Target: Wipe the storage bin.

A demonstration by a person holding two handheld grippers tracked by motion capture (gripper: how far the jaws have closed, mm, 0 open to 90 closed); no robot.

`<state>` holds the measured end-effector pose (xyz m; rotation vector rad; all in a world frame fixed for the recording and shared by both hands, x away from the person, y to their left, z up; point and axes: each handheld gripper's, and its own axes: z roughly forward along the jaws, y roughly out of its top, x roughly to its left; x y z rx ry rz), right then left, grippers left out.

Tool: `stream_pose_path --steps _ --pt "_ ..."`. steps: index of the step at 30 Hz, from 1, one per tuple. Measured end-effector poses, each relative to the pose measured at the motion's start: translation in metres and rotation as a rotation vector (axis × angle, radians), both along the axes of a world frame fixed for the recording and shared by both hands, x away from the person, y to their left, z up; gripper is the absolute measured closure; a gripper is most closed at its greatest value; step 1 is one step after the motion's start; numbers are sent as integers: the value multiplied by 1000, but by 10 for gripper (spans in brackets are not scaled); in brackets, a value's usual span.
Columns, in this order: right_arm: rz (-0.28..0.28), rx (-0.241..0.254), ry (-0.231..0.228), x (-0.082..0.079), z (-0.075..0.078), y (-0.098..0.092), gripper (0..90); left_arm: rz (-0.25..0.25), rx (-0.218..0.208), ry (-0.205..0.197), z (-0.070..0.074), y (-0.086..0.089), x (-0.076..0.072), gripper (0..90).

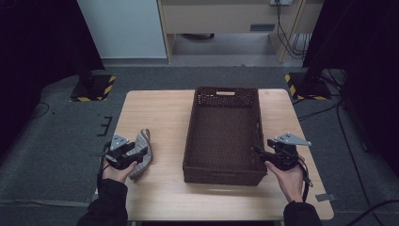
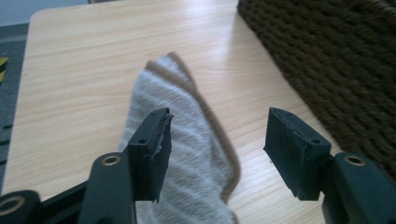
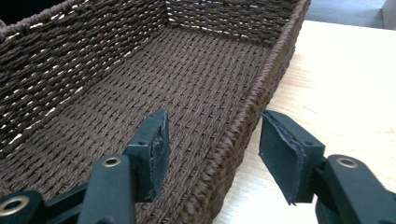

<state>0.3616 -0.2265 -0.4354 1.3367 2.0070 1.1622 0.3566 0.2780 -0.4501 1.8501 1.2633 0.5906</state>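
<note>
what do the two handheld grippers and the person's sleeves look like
Both the left gripper and right gripper are black, each topped by a grey three-cornered plate. Their jaws are flat black blocks with brass-coloured rivets at the arms. A black cable trails from the right one. The sleeves are dark.

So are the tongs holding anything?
No. The left tongs stand open over the striped cloth; the right tongs straddle the basket rim, open.

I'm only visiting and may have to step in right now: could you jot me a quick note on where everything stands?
Left gripper: open over the striped cloth, not pinching it; the cloth lies on the table, left of the basket.
Right gripper: open, jaws straddling the basket's right rim, not clamped.
Done: nothing in the basket yet.
Left, probably: grip the cloth and put it in the basket.
</note>
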Motion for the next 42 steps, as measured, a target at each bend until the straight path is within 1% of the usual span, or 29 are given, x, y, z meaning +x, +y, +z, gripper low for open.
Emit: stream_pose_path --steps 2,5,7,10,11,12,13,14,15,16,17,19,22,23,26,31,33,34,37,40,42 --pt "0 -1 6 0 -1 2 441 -16 -11 -10 2 -5 -1 401" --pt "9 -13 21 1 -3 4 462 -41 -12 -19 5 -13 -3 400" --pt "4 -22 21 2 -4 5 474 -54 -15 -22 7 -17 -4 401" --pt "-4 -37 33 4 -6 5 493 -78 -18 -13 7 -26 -4 389" --pt "-7 -44 34 5 -7 5 501 -86 -11 -10 7 -28 -4 388" --pt "-8 -53 36 6 -8 5 509 -92 1 -16 8 -31 -4 389" --pt "-9 -53 43 6 -9 6 519 -112 2 -44 8 -32 -4 392" --pt "-10 -57 48 7 -10 6 529 -127 -3 -61 9 -34 -3 417" --pt "-11 -62 53 8 -11 7 539 -126 -6 -60 10 -35 -3 427" --pt "-10 -72 57 8 -12 7 548 -124 5 -63 11 -36 -3 426" --pt "-12 -73 62 9 -12 7 557 -113 6 -58 12 -38 -3 419" --pt "-10 -76 64 10 -13 8 582 -70 7 -17 13 -39 -3 365" --pt "-10 -89 69 11 -14 9 622 -76 11 -22 14 -42 -2 373" --pt "-8 -87 68 11 -15 8 630 -83 12 -23 14 -44 -1 384" --pt "2 -68 66 12 -17 7 656 -98 -8 -38 17 -49 0 392" --pt "26 -69 59 13 -17 7 669 -124 -15 -62 23 -61 1 388" --pt "32 -55 53 14 -18 8 669 -155 -47 -48 25 -67 3 374" --pt "39 -50 52 15 -18 8 669 -166 -53 -48 27 -71 4 369" --pt "50 -45 48 16 -19 11 669 -193 -47 -51 28 -84 5 375" --pt "60 -33 45 18 -20 14 669 -223 -28 -37 26 -97 5 414" --pt "67 -27 47 18 -20 16 669 -243 -24 -17 23 -105 6 448"
